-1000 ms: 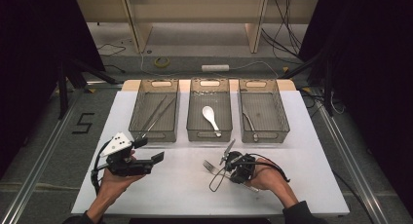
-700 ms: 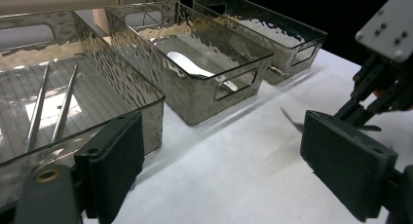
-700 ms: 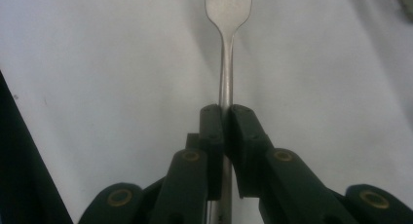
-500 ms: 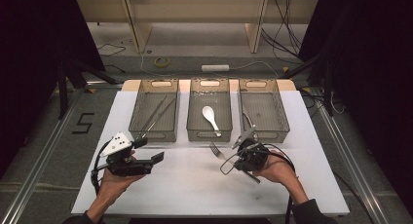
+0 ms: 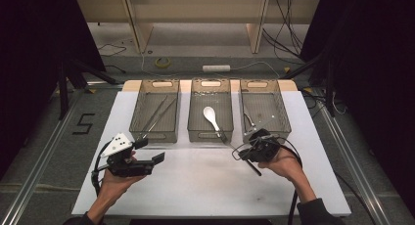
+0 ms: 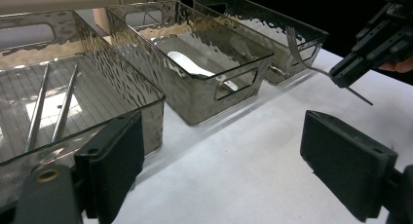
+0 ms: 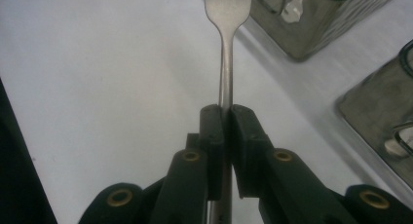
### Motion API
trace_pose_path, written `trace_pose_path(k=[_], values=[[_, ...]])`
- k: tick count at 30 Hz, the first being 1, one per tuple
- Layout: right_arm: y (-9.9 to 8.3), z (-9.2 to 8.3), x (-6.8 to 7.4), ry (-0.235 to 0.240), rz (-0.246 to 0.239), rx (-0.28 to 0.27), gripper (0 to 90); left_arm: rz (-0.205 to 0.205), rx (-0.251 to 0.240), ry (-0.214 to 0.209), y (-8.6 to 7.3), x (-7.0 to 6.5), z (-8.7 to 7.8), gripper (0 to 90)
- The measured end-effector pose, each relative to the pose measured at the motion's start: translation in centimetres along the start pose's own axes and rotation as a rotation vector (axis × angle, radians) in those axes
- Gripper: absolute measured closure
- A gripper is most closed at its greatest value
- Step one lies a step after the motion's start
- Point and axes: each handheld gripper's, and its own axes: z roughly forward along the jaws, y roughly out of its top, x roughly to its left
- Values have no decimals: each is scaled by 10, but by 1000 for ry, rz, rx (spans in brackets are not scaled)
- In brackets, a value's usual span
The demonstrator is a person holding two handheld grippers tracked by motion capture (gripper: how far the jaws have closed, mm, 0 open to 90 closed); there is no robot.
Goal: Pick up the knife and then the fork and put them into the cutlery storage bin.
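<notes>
Fork is pinched by its handle between the closed jaws of the right gripper, dead centre in the right gripper view, with its wider end running off the top edge. In the high view that gripper sits right of centre, just below the front wall of the right-hand bin. Over in the left gripper view the fork shows at upper right, up off the white table, next to that same bin. The left gripper has its jaws spread wide with nothing between them, lower left in the high view. Middle bin has a white spoon in it, and the left bin holds two thin metal sticks, chopsticks maybe, hard to tell.
</notes>
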Motion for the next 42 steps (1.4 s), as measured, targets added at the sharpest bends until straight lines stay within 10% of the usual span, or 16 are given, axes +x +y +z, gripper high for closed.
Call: trace_pose_path(k=[25,42], values=[[37,-48,-70,-142,153,-171,846,-4,-3,-1,0,1,1,160],[54,-45,-110,-233,274,-218,846,-8,-7,-1,0,0,1,160]])
